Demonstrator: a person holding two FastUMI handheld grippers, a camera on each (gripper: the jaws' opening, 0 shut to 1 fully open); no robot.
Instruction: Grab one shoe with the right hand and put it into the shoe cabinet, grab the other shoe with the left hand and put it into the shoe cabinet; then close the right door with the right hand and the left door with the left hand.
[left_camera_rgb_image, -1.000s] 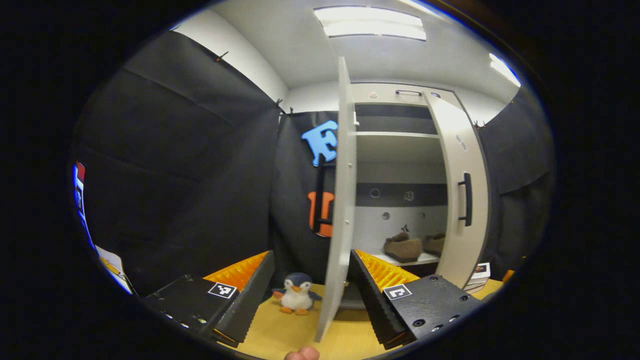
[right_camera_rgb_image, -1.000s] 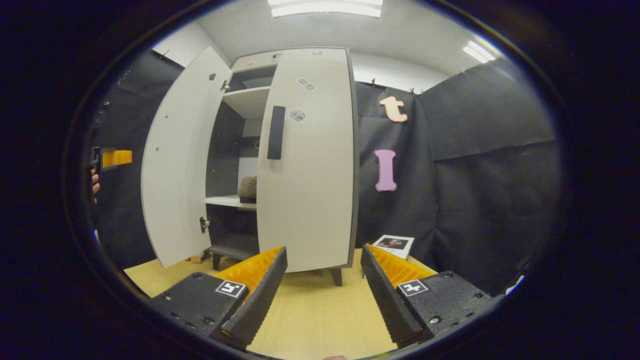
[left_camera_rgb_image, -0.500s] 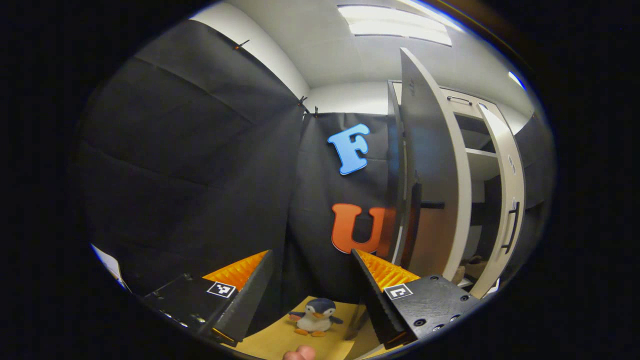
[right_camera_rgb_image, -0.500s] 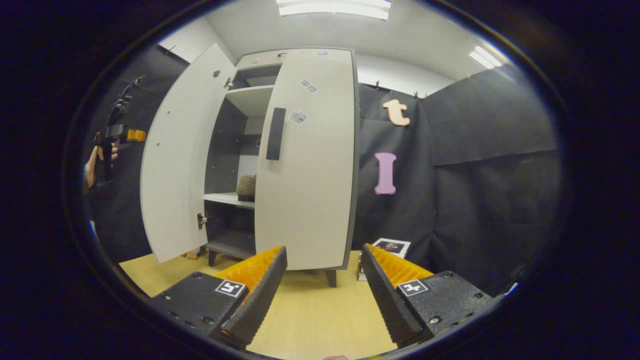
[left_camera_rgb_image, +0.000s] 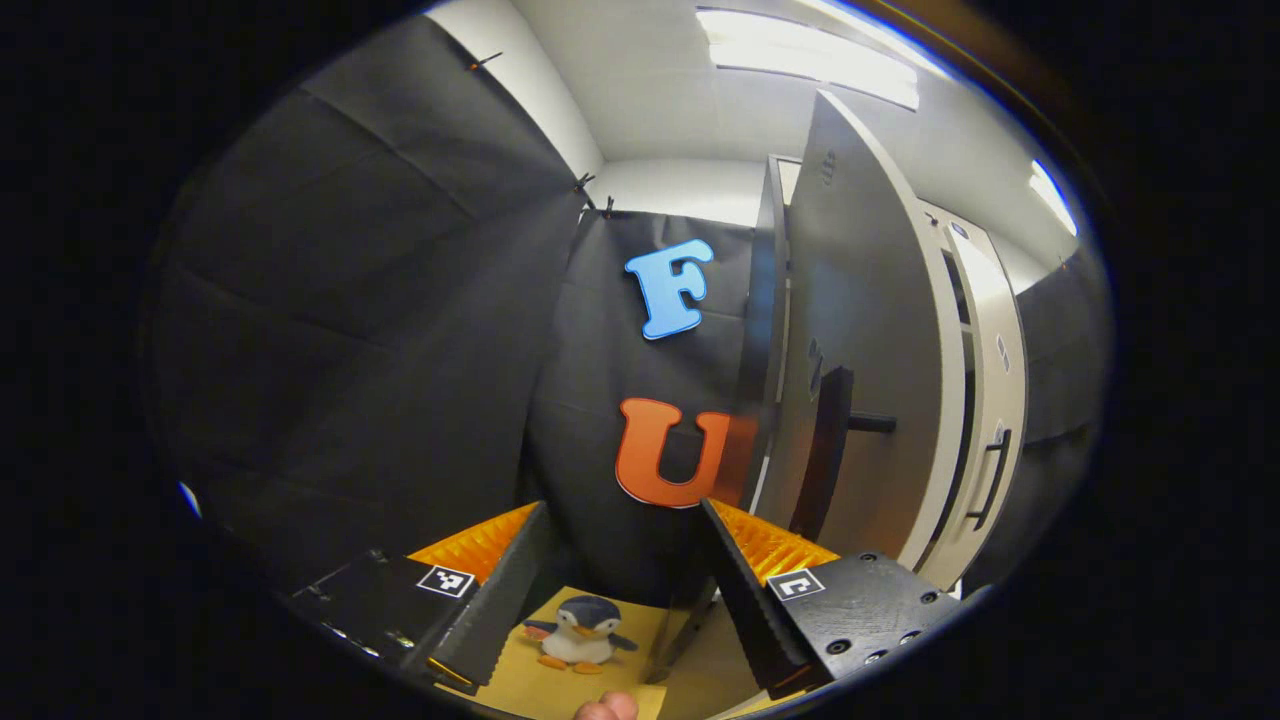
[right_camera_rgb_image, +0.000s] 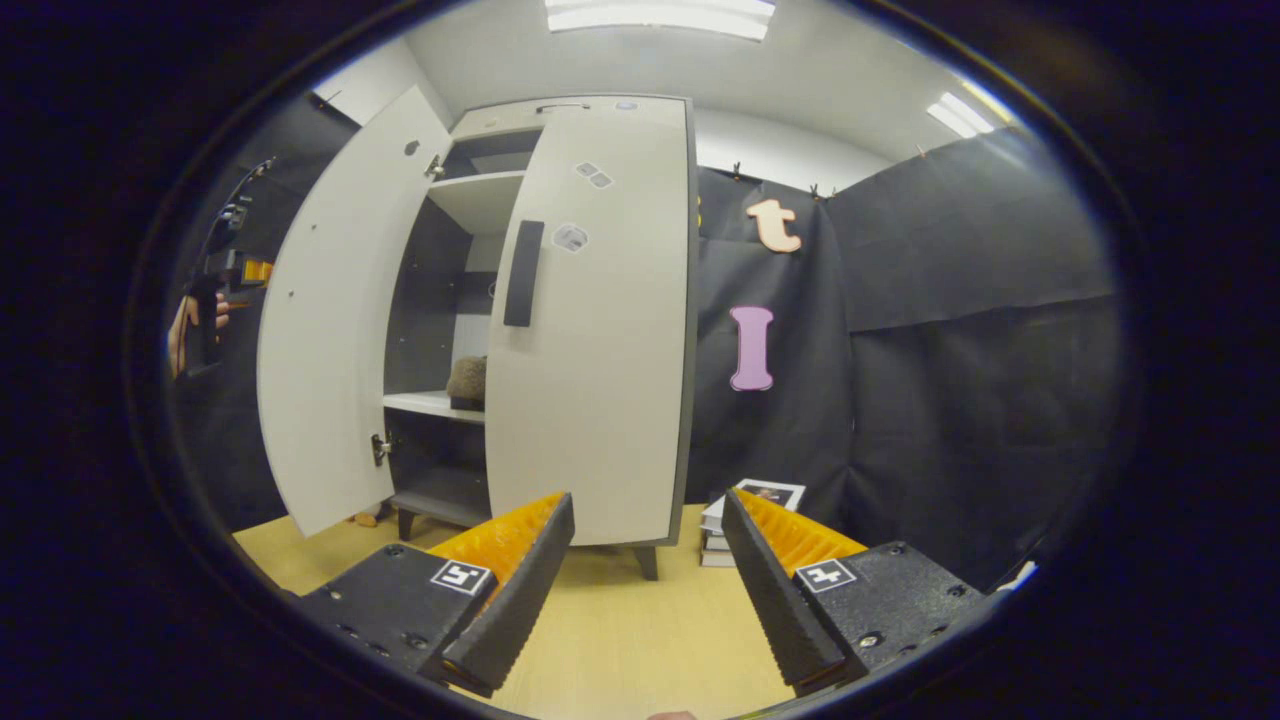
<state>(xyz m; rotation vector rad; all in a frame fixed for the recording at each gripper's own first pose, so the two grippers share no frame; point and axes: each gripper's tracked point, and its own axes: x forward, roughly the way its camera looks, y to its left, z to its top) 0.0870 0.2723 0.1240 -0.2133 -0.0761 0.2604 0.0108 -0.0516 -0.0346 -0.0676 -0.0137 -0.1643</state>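
Closing the shoe cabinet (right_camera_rgb_image: 560, 300): 1 shoe (right_camera_rgb_image: 466, 380) visible on its shelf, right door (right_camera_rgb_image: 590, 340) nearly shut. Left hand-held gripper (left_camera_rgb_image: 620, 580), jaws apart, empty, sits outside left door (left_camera_rgb_image: 860, 370); next, push it inward. Right hand-held gripper (right_camera_rgb_image: 645, 580) likewise apart, empty.

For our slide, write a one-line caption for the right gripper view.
Right gripper, jaws open, faces the shoe cabinet: right door nearly shut, left door wide open.

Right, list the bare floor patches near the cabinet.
Bare wooden floor lies ahead of the right claw, before the white cabinet's right door. It is crowded right of that by stacked books, and behind the left door by a plush penguin.
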